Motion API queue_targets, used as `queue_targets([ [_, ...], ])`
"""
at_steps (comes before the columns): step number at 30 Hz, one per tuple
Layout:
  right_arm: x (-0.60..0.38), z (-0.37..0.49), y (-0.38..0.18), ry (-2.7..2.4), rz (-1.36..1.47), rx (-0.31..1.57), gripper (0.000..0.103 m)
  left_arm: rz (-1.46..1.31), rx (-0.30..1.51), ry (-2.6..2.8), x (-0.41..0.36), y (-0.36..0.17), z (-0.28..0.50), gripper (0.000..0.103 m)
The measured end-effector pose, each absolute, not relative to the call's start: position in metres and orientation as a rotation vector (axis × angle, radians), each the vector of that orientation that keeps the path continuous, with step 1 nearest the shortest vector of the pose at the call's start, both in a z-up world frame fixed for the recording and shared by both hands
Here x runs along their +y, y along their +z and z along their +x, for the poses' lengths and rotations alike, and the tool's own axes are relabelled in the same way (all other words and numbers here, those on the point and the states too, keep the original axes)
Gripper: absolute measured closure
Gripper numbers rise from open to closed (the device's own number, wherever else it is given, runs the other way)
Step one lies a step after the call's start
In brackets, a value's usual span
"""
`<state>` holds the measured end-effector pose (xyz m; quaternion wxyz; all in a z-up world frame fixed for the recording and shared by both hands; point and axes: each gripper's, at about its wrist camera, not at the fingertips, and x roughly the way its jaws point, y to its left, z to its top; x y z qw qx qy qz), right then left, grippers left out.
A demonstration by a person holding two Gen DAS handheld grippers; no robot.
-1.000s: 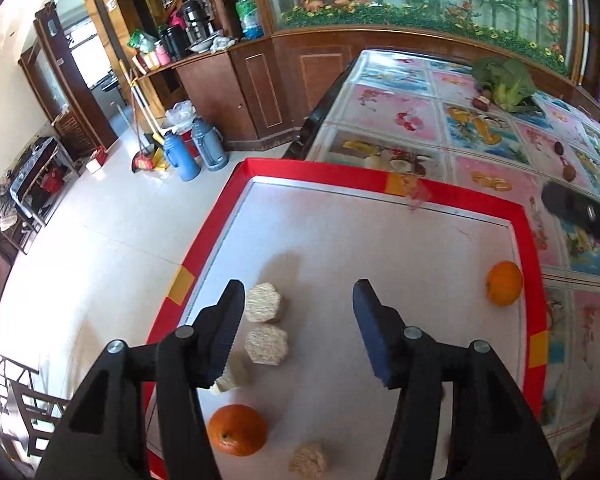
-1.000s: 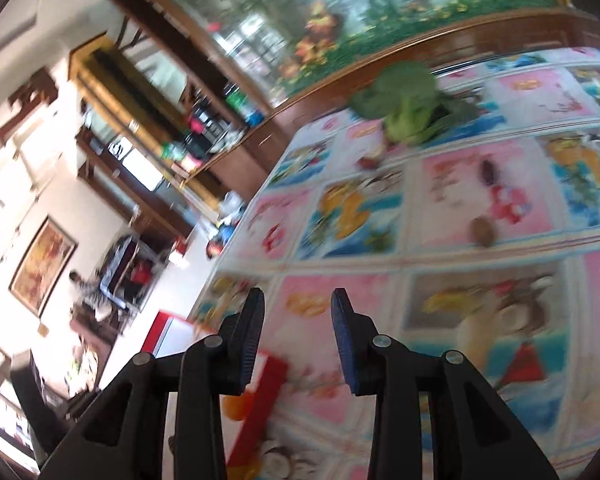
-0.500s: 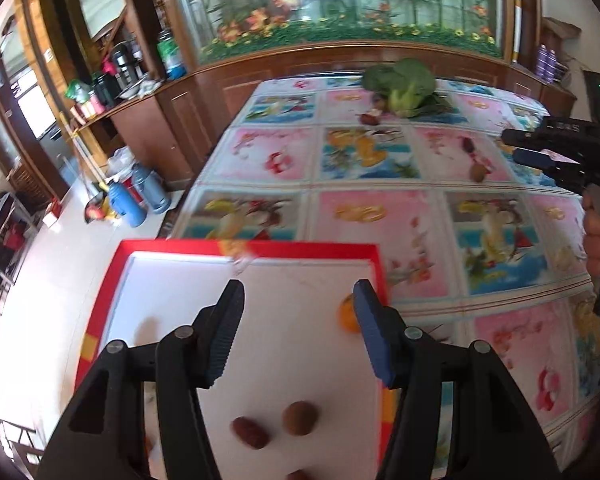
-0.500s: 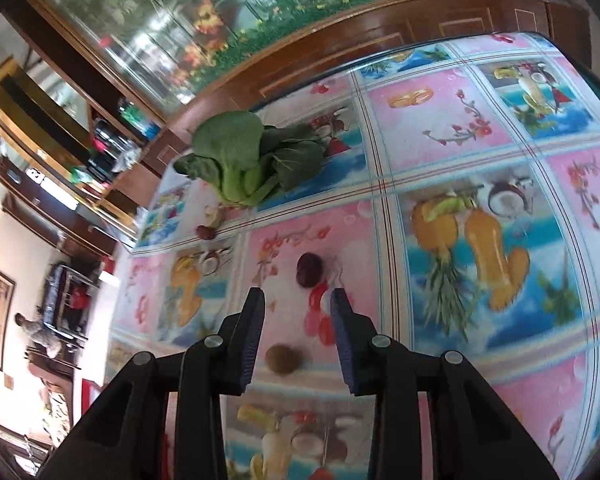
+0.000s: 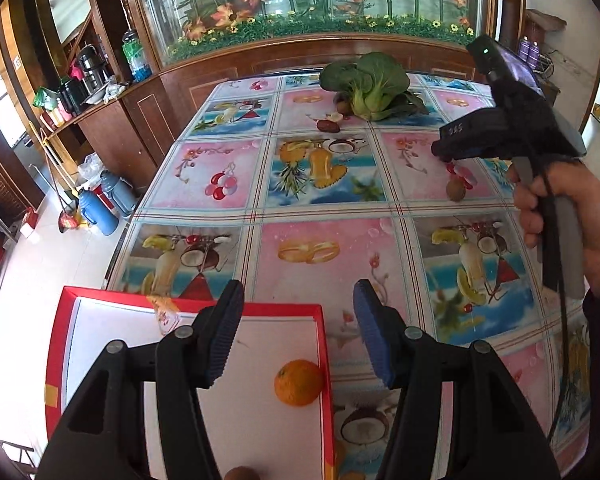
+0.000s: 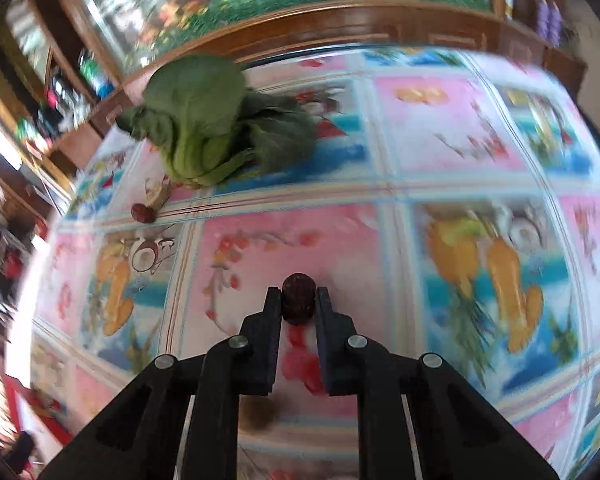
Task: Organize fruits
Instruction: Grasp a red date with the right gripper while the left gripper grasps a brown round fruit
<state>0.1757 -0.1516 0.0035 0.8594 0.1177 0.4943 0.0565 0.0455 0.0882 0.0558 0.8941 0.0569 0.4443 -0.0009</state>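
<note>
**Right gripper clamps a dark red fruit as the left one waits over the tray**

Right gripper (image 6: 298,300) has its two black fingers pressed against the sides of a small dark red fruit (image 6: 298,298), probably a jujube, on the fruit-print tablecloth (image 6: 440,140); the jaws stand nearly together with only that fruit between them. My left gripper (image 5: 298,340) hangs half open with nothing between its blue-padded fingers (image 5: 374,340), tilted down over the far right corner of the red-rimmed white tray (image 5: 324,356).

From the left wrist view I see what the right one cannot: an orange (image 5: 299,382) lying inside the tray against its right rim, a brown fruit (image 5: 242,474) at the tray's bottom edge, and the person's right hand (image 5: 556,216) wrapped around the grey handle of the right tool, well apart from the tray, over the table's right side. A kiwi-like brown fruit (image 5: 456,192) sits on the cloth just below that tool's nose.

From the right wrist view, blurred, I get the close look at the grip itself. Both views show the leafy green vegetable (image 6: 208,128) at the far end of the table, with another dark red fruit (image 6: 142,213) near its base.

The right tool points steeply down at the cloth; the left one also angles downward, its fingers level with each other.
</note>
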Motion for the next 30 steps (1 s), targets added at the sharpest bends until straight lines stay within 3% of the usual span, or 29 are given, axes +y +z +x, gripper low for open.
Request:
queue_targets([
  [6,-0.219,0.095,0.006,0.231,0.400,1.067,0.089,0.087,0.925,-0.052,0.072,0.055,0.066,0.045],
  [12,-0.259,0.015,0.010,0.336,0.466,0.983,0.089,0.050,0.898,-0.163,0.027,0.053,0.092,0.045],
  [20,-0.269,0.023,0.015,0.331,0.521,0.991,0.089,0.139,0.847,-0.212,-0.048,0.029,0.132,0.045],
  [26,-0.263,0.024,0.016,0.331,0.513,0.998,0.089,0.112,0.865,-0.176,-0.055,0.016,0.147,0.045],
  [30,-0.262,0.026,0.016,0.325,0.503,0.989,0.089,0.116,0.910,-0.185,-0.059,0.003,0.153,0.062],
])
